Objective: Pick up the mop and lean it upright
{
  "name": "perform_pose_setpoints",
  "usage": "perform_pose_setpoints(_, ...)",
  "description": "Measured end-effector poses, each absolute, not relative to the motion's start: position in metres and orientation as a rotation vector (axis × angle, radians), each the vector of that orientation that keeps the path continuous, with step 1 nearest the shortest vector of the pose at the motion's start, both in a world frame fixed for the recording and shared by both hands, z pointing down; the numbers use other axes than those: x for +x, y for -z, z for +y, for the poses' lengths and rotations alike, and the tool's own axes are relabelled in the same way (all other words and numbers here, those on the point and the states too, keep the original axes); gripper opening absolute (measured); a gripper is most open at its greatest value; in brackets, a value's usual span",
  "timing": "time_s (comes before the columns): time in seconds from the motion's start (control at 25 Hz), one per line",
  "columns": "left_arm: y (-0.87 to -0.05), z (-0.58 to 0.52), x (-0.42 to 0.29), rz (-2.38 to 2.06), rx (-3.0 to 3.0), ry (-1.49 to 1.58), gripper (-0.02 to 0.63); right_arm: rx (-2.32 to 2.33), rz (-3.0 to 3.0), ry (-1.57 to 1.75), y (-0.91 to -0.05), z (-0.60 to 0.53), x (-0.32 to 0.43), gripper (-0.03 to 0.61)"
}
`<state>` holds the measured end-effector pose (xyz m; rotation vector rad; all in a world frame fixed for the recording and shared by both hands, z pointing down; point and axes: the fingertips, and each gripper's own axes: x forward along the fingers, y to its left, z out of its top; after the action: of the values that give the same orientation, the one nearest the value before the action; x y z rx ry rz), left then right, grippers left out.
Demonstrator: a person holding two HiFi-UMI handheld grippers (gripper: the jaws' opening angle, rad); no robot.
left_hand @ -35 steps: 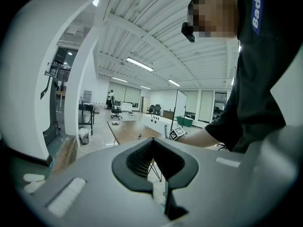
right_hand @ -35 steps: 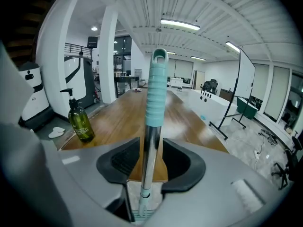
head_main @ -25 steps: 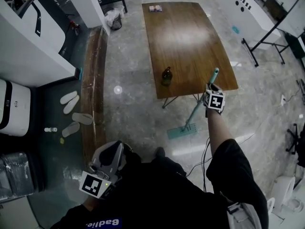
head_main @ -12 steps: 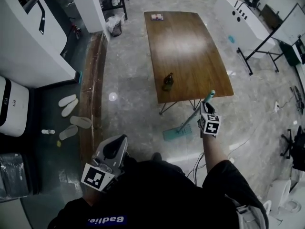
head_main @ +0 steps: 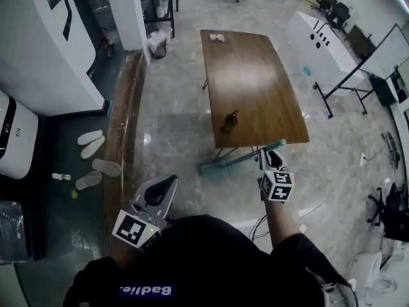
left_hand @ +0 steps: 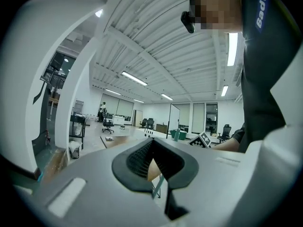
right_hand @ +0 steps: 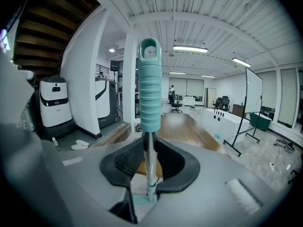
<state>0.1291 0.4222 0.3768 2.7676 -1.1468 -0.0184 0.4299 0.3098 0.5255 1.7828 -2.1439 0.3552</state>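
Observation:
The mop has a teal ribbed grip (right_hand: pixel 150 84), a metal pole (right_hand: pixel 150 167) and a flat teal head (head_main: pixel 213 166). My right gripper (right_hand: pixel 150 148) is shut on the pole just below the grip. In the head view the right gripper (head_main: pixel 269 158) sits by the near edge of the wooden table (head_main: pixel 252 75). From it the mop (head_main: pixel 243 157) slants left, down to the head near the table legs. My left gripper (head_main: pixel 158 199) is held low at the left, by the person's body. The left gripper (left_hand: pixel 151 143) is shut with nothing in it.
A dark bottle (head_main: pixel 229 121) stands near the table's front edge. A wooden ledge (head_main: pixel 124 117) runs along the left, with slippers (head_main: pixel 91 143) and a white machine (head_main: pixel 11 142) beyond it. Cables (head_main: pixel 276 215) lie on the floor near the right arm. A whiteboard stand (head_main: pixel 358 62) is at the right.
The right gripper has risen and come nearer with the mop. The mop head has swung left toward the table legs. The left gripper has risen a little.

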Motion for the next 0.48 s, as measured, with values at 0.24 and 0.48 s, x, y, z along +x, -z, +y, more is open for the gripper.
perform_pose_setpoints(0.24, -0.372, 0.425, 0.110, -1.172, 2.764, 0.047, 0.012, 1.677, -2.277, -0.326, -0.495, 0.312, 0.365, 0.094)
perform_pose_setpoints(0.48, -0.375, 0.430, 0.094, -1.202, 2.749, 0.060, 0.012, 1.524, -2.435, -0.298, -0.465, 0.325, 0.292, 0.092)
